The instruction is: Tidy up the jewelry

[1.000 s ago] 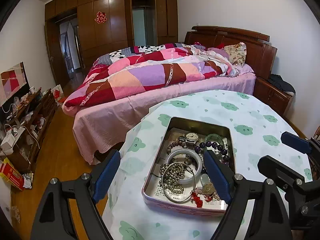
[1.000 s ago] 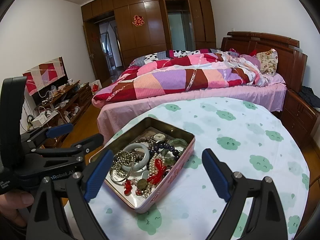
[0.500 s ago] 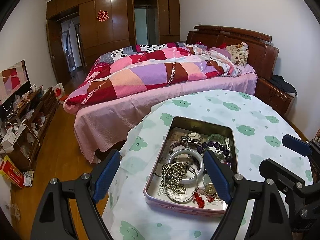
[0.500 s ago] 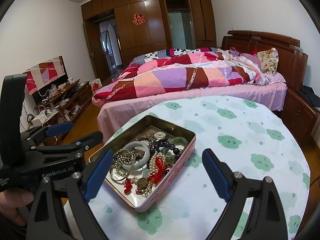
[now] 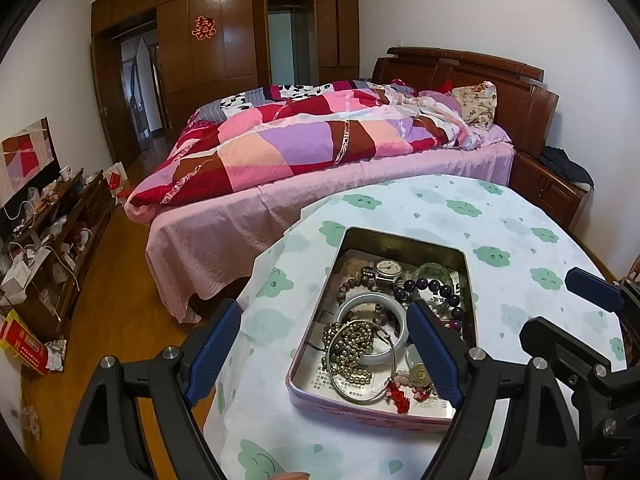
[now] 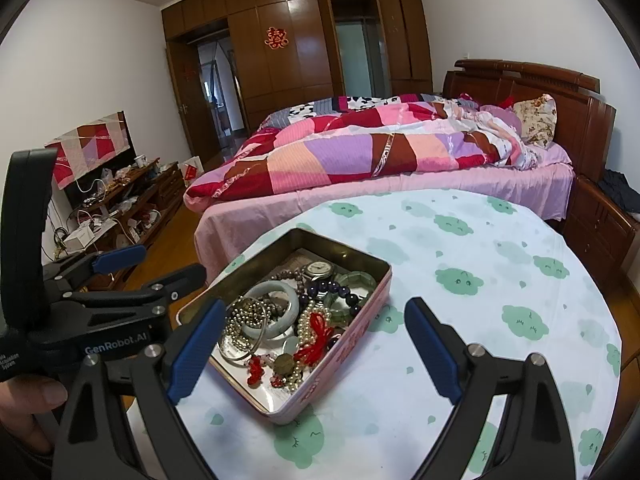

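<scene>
A shallow rectangular metal tin [image 6: 356, 320] is sitting on the round table's cloud-printed cloth [image 6: 500, 280], heaped with bead strands, a smooth pale bangle [image 5: 374, 330] and a wristwatch [image 5: 388, 269]. Both the left gripper [image 5: 326, 344] and the right gripper [image 6: 316, 340] are hovering spread wide, grasping nothing.

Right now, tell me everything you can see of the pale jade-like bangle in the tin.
The bangle is a thick, smooth, whitish-green ring, glossy like stone or glass. It lies roughly flat in the middle of the open pink tin, unbroken as far as visible. Brassy bead strands and a thin metal hoop overlap its near side; brown beads lie inside it. Neither gripper touches it.
</scene>
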`<state>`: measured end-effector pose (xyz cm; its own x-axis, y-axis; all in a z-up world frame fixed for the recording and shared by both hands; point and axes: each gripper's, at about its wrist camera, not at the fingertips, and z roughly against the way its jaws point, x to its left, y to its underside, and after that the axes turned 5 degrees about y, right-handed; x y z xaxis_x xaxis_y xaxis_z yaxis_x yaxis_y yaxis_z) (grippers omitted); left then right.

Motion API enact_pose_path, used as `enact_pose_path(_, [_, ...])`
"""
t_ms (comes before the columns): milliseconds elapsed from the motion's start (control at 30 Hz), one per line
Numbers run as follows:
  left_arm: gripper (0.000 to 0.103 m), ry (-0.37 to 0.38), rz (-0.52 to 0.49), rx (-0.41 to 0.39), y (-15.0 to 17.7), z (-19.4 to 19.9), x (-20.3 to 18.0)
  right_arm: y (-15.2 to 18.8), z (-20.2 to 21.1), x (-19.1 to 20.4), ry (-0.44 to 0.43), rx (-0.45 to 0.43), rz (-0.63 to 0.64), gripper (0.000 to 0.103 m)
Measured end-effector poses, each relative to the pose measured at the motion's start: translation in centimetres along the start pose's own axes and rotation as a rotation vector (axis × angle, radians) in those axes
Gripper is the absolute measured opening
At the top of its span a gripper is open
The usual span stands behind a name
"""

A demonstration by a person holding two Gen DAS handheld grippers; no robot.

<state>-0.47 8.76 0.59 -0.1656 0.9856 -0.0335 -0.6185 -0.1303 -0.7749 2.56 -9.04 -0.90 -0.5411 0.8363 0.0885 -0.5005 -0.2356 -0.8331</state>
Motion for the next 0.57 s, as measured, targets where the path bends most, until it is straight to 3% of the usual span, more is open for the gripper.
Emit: enact_pose_path(567, [0.085, 0.005, -0.026, -0.021, 0.09, 0.02, -0.69, 1.00, -0.72, -0.74, 0.012, 0.024, -0.015, 0.093])
